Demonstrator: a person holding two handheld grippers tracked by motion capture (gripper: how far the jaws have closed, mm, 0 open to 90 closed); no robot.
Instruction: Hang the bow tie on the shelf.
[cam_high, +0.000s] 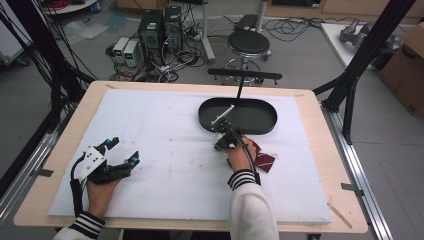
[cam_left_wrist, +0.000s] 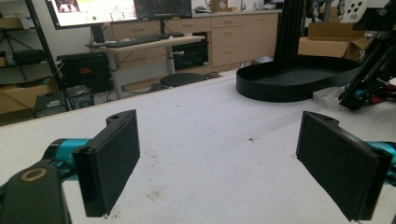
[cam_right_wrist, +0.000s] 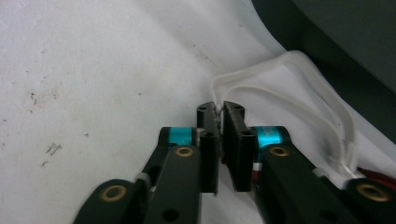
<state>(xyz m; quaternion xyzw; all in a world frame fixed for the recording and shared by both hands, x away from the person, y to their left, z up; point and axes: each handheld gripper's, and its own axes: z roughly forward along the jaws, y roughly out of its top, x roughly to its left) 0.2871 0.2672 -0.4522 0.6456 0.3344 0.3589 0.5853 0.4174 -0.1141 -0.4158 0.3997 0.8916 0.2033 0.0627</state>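
My right gripper (cam_high: 223, 131) is just in front of the black oval tray (cam_high: 238, 101), and its jaws are shut on the thin edge of a white plastic piece (cam_high: 222, 116). In the right gripper view the pads (cam_right_wrist: 219, 109) pinch that edge, and the white plastic piece (cam_right_wrist: 299, 88) curves away to the right beside the tray's dark wall (cam_right_wrist: 336, 28). My left gripper (cam_high: 124, 151) rests on the white mat at the front left. Its jaws (cam_left_wrist: 219, 154) stand wide apart with nothing between them.
A red packet (cam_high: 265, 161) lies on the mat to the right of my right hand. The white mat (cam_high: 165, 130) covers most of the wooden table. A black stool (cam_high: 248, 44) and computer cases (cam_high: 160, 27) stand on the floor beyond the far edge.
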